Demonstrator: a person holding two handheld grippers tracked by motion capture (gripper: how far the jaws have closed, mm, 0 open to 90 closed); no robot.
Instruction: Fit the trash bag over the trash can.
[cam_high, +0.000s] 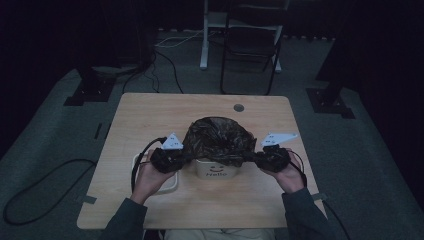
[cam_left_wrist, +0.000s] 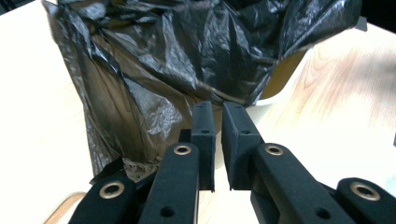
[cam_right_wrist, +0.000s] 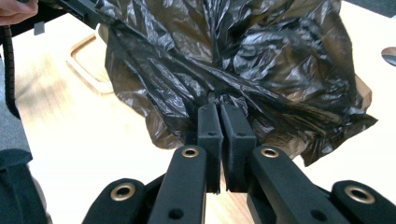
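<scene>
My right tool (cam_right_wrist: 219, 109) pinches the black bag (cam_high: 217, 137) at its right edge. My left tool (cam_left_wrist: 218, 109) is nearly pressed together at the left edge, grip unconfirmed. The bag drapes the bin (cam_high: 216, 169) mid-bench (cam_high: 150, 115); the rim is partly covered, the near side remaining.

The bench (cam_high: 150, 112) is a light wood surface with rounded corners and a round grey cable port (cam_high: 238, 107) near its far edge. A pale wooden tray (cam_high: 170, 184) with rounded corners lies flat on the bench at the near left. On the grey floor beyond the bench stand a dark folding chair (cam_high: 250, 47) and a white frame leg (cam_high: 204, 35), with black cables (cam_high: 165, 60) trailing across the floor to the left.
</scene>
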